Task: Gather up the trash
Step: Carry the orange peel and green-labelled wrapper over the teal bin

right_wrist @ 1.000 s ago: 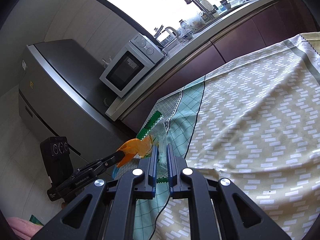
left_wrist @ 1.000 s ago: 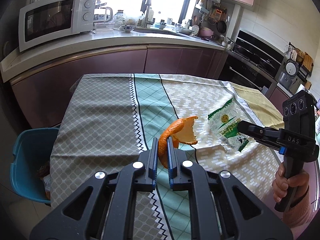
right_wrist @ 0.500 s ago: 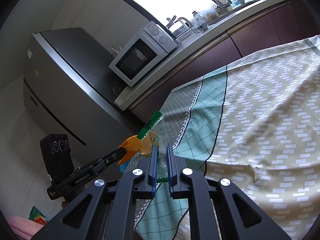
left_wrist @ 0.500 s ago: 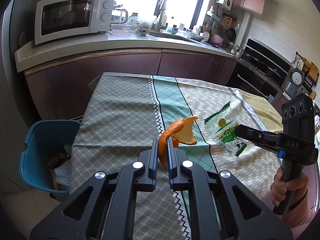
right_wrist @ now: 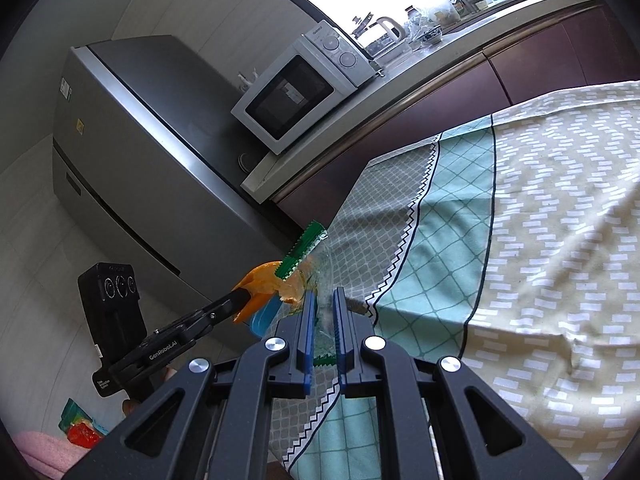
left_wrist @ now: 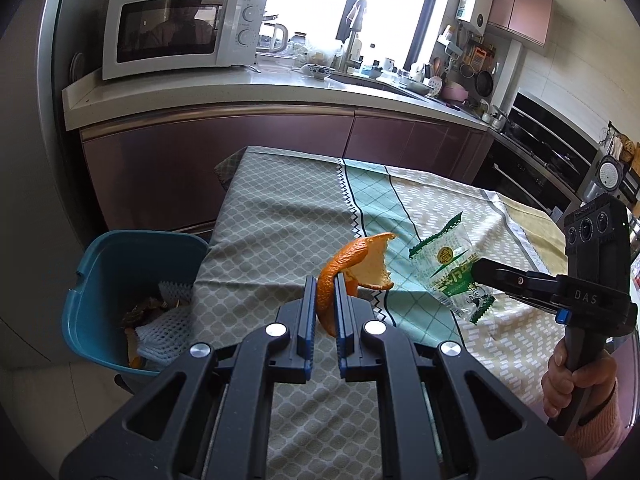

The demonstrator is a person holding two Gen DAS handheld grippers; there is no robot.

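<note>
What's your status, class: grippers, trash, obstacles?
Left gripper shut on orange peel. Right gripper shut on snack wrapper. Blue bin left of table, nothing blocking.

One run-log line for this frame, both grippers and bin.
left gripper: shut on orange peel | right gripper: shut on snack wrapper | blue bin: beside table, trash inside | nothing dropped yet

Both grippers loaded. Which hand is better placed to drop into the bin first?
Left. The left gripper, shut on the curled orange peel, sits nearer the teal plastic bin beside the table's left edge. The right gripper, shut on the clear green-edged snack wrapper, is farther right over the tablecloth.
</note>
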